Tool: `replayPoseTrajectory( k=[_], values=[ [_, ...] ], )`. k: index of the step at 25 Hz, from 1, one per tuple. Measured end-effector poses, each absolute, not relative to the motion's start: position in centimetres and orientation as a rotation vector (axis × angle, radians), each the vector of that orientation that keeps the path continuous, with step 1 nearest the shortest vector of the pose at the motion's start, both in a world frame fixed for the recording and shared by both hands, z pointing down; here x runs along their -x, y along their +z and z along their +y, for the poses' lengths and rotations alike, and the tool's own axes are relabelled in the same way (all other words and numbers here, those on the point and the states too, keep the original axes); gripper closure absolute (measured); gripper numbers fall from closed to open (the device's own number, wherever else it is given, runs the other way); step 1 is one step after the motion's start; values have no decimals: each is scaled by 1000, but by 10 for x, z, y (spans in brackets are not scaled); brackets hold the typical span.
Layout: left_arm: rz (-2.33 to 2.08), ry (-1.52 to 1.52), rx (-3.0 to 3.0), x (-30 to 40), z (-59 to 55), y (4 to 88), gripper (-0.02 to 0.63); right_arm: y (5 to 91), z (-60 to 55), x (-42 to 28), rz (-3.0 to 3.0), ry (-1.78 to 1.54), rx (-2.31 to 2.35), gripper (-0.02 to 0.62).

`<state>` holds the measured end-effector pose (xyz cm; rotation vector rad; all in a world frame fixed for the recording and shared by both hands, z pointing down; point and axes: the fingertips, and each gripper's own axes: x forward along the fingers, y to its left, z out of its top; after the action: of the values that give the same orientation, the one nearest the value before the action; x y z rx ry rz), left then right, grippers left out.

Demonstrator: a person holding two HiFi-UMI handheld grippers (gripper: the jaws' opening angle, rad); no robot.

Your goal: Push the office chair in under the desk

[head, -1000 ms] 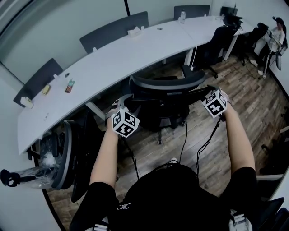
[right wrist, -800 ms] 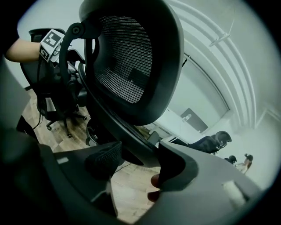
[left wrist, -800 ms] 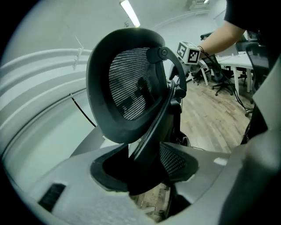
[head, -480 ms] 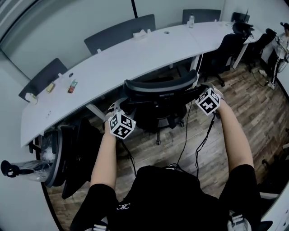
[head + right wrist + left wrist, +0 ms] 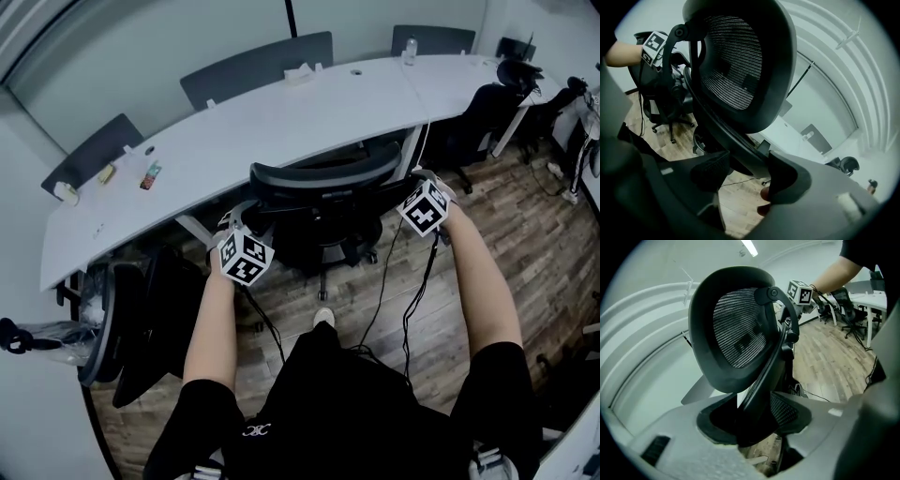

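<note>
At mid-bench, head view: the chair faced the long white bench, backrest top just beside the near edge. The seat was mostly hidden below the backrest and the benchtop. Its castor base showed on the wood floor, just out from the edge. Both arms reached forward, one to each side of the backrest.

Left tool: jaws stood fairly wide and were closed on the chair's dark back strut, which filled the gap between the pads. The mesh backrest rose above the jaws in the left gripper view.

Right tool: jaws likewise clamped on the frame strut at the other side of the backrest. The strut passed between the pads and touched both, as far as could be made out. A fingertip showed under one jaw.

Second chair stood to the left, turned sideways at the bench end, well apart from the first. More dark chairs sat at the right end.

On the benchtop were small packets near the left end and a bottle at the far right. Dark panels lined the far side.

Cables trailed from the tools down over the floor. One shoe showed on the floor behind the chair base.
</note>
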<state>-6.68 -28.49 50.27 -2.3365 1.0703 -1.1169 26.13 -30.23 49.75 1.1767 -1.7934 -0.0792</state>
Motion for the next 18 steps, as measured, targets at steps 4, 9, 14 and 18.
replayPoseTrajectory(
  k=[4, 9, 14, 18],
  values=[
    [1096, -1093, 2331, 66, -290, 503, 383, 500, -313, -262, -1800, -79, -1163, 328],
    [1123, -1085, 2326, 61, -307, 503, 383, 499, -341, -266, -1807, -84, -1147, 328],
    [1146, -1084, 2318, 60, -325, 504, 385, 500, -367, -267, -1801, -87, -1127, 328],
    [1163, -1082, 2314, 58, -343, 502, 385, 499, -391, -267, -1807, -89, -1128, 328]
  ],
)
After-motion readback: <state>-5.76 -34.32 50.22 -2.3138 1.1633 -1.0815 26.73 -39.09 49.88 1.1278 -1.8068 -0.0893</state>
